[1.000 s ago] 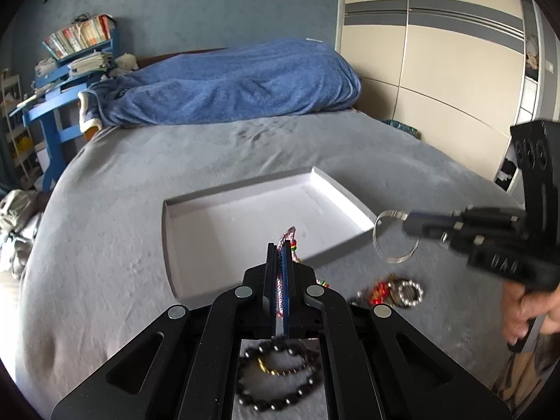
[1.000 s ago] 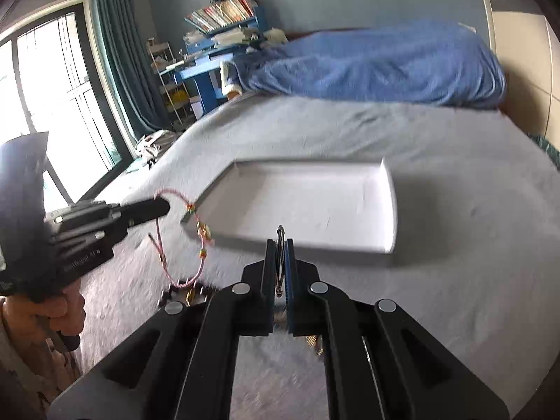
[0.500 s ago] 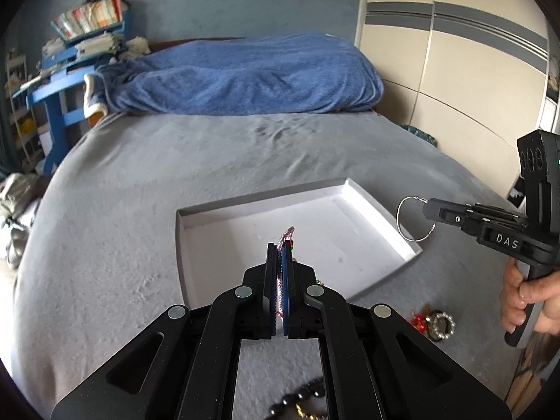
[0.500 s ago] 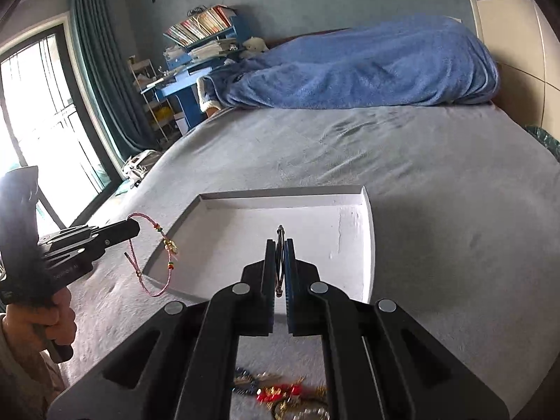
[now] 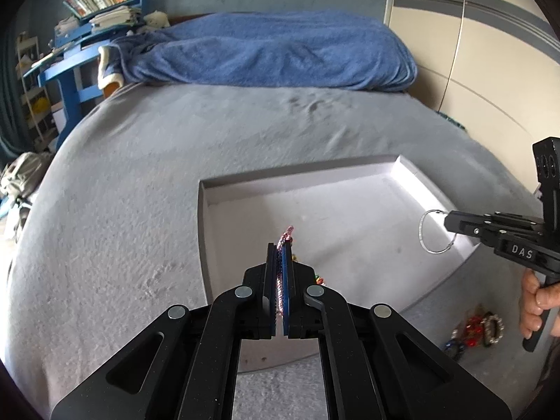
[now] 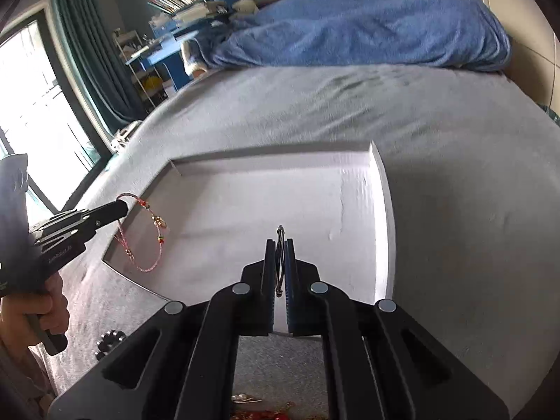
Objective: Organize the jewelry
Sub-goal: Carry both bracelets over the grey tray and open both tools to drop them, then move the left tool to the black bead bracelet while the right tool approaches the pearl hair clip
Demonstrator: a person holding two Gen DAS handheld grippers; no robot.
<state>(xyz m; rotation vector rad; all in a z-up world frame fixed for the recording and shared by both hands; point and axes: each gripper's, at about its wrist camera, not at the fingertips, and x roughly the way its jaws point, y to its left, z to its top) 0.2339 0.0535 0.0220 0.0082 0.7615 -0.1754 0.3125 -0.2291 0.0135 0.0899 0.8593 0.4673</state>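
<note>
Your left gripper [image 5: 279,248] is clamped on a thin pink braided cord bracelet with small gold and red beads [image 6: 147,241], which dangles in a loose loop over the near left corner of the shallow white rectangular tray [image 6: 379,189]. Your right gripper [image 6: 280,245] pinches a plain silver wire bangle [image 5: 435,232], a thin open hoop hanging just over the tray's right rim. The tray's low walls stand up on all sides, its floor bare between both loops. More beaded jewelry [image 5: 479,329] lies heaped on the grey bedspread [image 5: 133,210] beside the tray's near right corner.
</note>
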